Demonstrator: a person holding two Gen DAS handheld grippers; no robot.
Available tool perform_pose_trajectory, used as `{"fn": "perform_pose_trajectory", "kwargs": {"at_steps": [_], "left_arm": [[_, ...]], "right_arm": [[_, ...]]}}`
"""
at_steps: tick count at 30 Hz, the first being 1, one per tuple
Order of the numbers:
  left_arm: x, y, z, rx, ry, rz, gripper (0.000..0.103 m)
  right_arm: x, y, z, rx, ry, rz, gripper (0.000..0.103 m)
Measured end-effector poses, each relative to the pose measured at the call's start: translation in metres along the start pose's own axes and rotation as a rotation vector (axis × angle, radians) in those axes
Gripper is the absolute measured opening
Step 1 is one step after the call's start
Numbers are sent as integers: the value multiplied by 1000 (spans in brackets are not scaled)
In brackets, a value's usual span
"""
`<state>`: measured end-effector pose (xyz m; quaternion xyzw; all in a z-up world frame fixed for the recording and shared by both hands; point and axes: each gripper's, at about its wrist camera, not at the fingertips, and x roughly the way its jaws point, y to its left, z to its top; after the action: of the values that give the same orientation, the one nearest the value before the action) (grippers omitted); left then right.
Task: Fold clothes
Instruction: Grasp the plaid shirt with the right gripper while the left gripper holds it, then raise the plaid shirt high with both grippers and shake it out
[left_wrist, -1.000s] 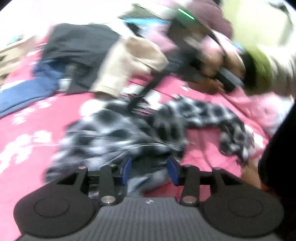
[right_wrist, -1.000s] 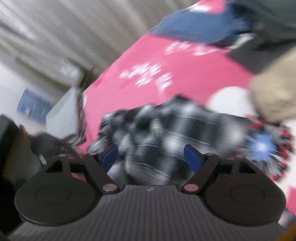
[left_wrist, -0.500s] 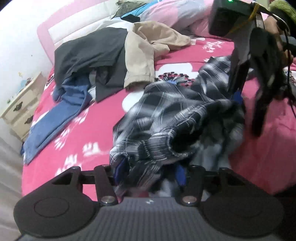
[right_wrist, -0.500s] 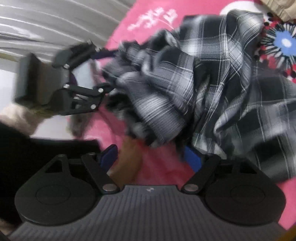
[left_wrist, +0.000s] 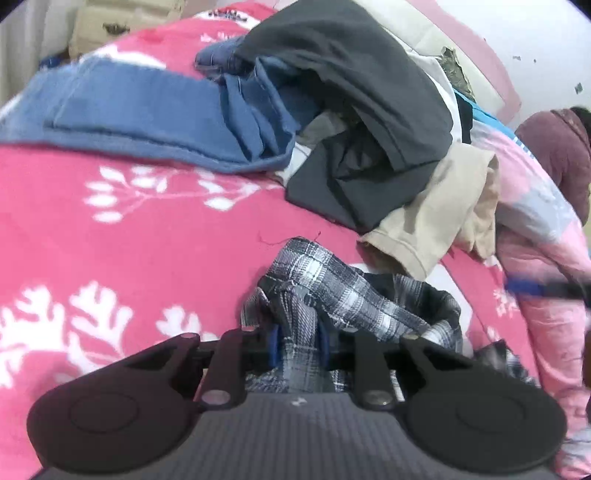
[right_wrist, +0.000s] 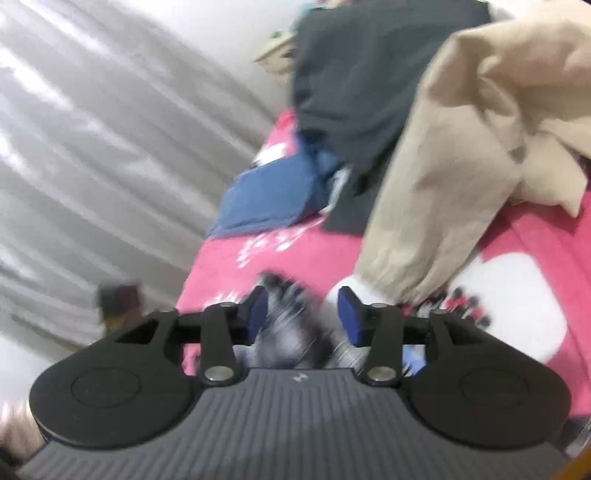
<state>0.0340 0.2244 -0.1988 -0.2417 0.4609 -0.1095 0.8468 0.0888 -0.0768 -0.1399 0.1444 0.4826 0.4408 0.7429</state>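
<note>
A black-and-white plaid shirt (left_wrist: 347, 291) lies bunched on the pink floral bedspread (left_wrist: 129, 240). My left gripper (left_wrist: 298, 341) points down at it, and its jaws are closing with a fold of the plaid cloth pinched between the blue pads. In the right wrist view my right gripper (right_wrist: 302, 314) sits low over the bed with its jaws opening. A blurred bunch of the plaid shirt (right_wrist: 288, 332) lies between its pads, against the left pad and clear of the right one.
Beyond the shirt is a heap of clothes: a blue garment (left_wrist: 147, 110), a dark grey one (left_wrist: 362, 74) and a beige one (left_wrist: 436, 206). A pale curtain (right_wrist: 92, 147) hangs past the bed's left edge. A person in maroon (left_wrist: 557, 140) is at the far right.
My left gripper has swung down toward the bed and narrowed onto a fold of the plaid shirt. The right view has shifted toward the beige garment, with less shirt in front of it.
</note>
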Motion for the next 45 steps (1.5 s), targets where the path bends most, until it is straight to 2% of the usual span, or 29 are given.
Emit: {"fn": "perform_pose_trajectory", "kwargs": {"at_steps": [3, 6, 8, 12, 13, 14, 15, 16, 18, 21, 25, 28, 30, 32, 33, 35, 36, 37, 38, 39, 40, 42, 45], "left_arm": [[1, 7, 0, -19, 11, -20, 21], [-1, 11, 2, -36, 19, -30, 21], [-3, 11, 2, -42, 23, -32, 21], [-6, 10, 1, -45, 10, -19, 21], [-7, 11, 0, -51, 1, -14, 21], [-7, 11, 0, -54, -6, -9, 21], [-8, 13, 0, -59, -13, -7, 21], [-9, 14, 0, -66, -19, -11, 21], [-11, 16, 0, -73, -31, -15, 21], [-12, 16, 0, -77, -46, -31, 21], [-14, 16, 1, -84, -63, -53, 21], [-14, 13, 0, -89, -67, -62, 22], [-13, 12, 0, -92, -63, -60, 23], [-12, 11, 0, -96, -49, -62, 26], [-13, 12, 0, -106, -46, -67, 29], [-14, 14, 0, -126, -40, -79, 44], [-16, 16, -1, -146, -40, -91, 48], [-16, 19, -1, -168, -42, -105, 52], [-17, 22, -1, -191, -45, -121, 54], [-16, 24, -1, -213, -44, -137, 55], [-14, 26, -1, -227, -40, -148, 58], [-3, 26, 2, -240, -22, -157, 59], [15, 24, 6, -250, 3, -142, 59]], "right_arm": [[30, 47, -40, -202, 170, 32, 64], [70, 94, -74, -357, 272, 38, 68], [87, 110, -81, -417, 277, -13, 77], [146, 123, -98, -514, 316, -212, 80], [156, 121, -98, -534, 338, -233, 80], [158, 118, -96, -542, 335, -237, 78], [154, 112, -91, -511, 315, -228, 65], [144, 104, -85, -459, 295, -210, 35], [115, 86, -69, -360, 263, -150, 9], [52, 63, -48, -299, 151, -112, 8], [-18, 30, -24, -242, -7, -181, 8], [-41, -14, -2, -173, -106, -281, 8], [-36, -51, 11, -117, -97, -316, 8], [-29, -87, 18, -7, -78, -321, 12], [-27, -105, 21, 76, -52, -293, 13], [-36, -125, 20, 246, -36, -218, 15], [-43, -131, 18, 302, -47, -165, 20], [-51, -134, 16, 332, -67, -116, 34], [-60, -133, 14, 341, -90, -69, 45], [-67, -130, 13, 325, -103, -42, 65], [-71, -127, 12, 297, -109, -29, 75], [-67, -119, 15, 225, -98, -32, 82], [-47, -115, 20, 142, -19, -73, 83]]}}
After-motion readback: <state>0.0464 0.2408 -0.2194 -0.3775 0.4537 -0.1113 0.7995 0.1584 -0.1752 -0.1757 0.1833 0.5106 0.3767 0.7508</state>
